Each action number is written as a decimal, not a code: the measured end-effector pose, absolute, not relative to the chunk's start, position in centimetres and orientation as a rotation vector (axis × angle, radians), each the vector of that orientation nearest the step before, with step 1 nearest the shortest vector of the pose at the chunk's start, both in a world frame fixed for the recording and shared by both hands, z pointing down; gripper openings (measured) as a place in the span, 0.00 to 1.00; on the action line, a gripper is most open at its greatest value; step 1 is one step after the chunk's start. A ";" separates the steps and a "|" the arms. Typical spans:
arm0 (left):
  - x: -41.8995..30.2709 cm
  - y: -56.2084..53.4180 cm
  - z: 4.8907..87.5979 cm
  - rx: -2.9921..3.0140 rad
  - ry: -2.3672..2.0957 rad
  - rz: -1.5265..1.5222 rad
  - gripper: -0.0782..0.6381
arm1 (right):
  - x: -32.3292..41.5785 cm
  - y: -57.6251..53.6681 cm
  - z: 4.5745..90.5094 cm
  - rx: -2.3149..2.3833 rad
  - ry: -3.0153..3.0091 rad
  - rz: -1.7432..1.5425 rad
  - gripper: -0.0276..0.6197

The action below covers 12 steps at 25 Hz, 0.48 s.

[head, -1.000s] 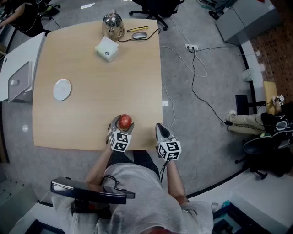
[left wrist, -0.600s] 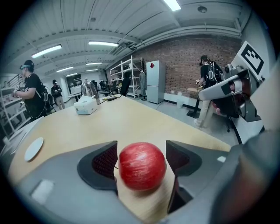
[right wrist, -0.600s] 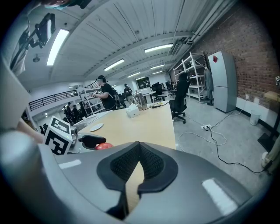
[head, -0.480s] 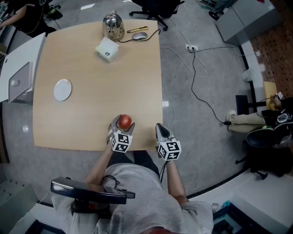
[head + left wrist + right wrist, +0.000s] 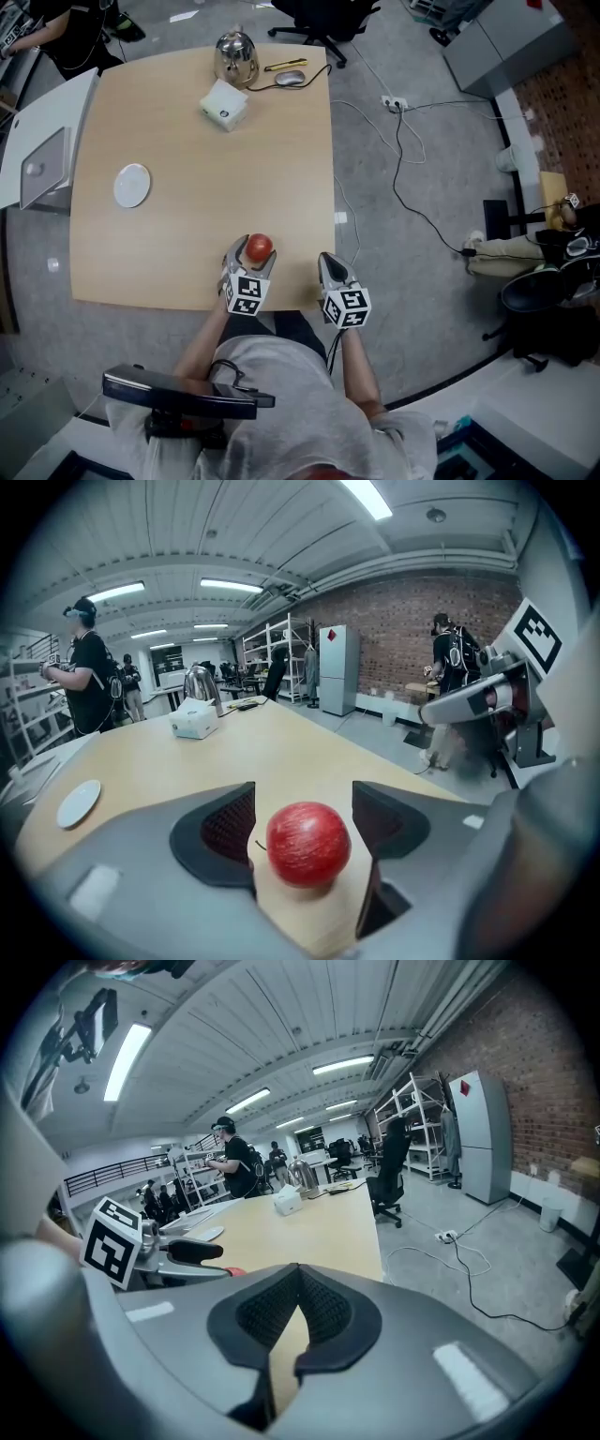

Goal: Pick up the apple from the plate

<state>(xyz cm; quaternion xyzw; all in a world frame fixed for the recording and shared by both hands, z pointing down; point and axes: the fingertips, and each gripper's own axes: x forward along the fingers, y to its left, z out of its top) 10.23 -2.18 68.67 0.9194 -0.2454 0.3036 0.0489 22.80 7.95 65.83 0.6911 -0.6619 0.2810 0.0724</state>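
Wooden table point(image 5: 187, 197) bears apple point(image 5: 259, 247) untouched between parted, just-narrowing jaws of left gripper point(image 5: 302, 810); right gripper point(image 5: 297, 1288) jaws clenched

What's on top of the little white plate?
Nothing shows on the plate; its top looks bare. The apple is far off, near the front edge of the table. Whatever is beneath the plate stays covered by the plate itself.

Jaws on left gripper point(image 5: 300, 803) apart, narrowing; on right gripper point(image 5: 298, 1276) together.
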 end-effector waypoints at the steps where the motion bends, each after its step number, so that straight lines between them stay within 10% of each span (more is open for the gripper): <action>1: 10.1 -2.3 68.2 2.802 -0.756 0.909 0.58 | 22.7 7.8 65.8 2.075 -1.993 0.842 0.05; 12: 9.4 -3.8 64.0 2.812 -0.808 0.720 0.46 | 22.4 6.4 64.9 2.062 -2.021 0.806 0.05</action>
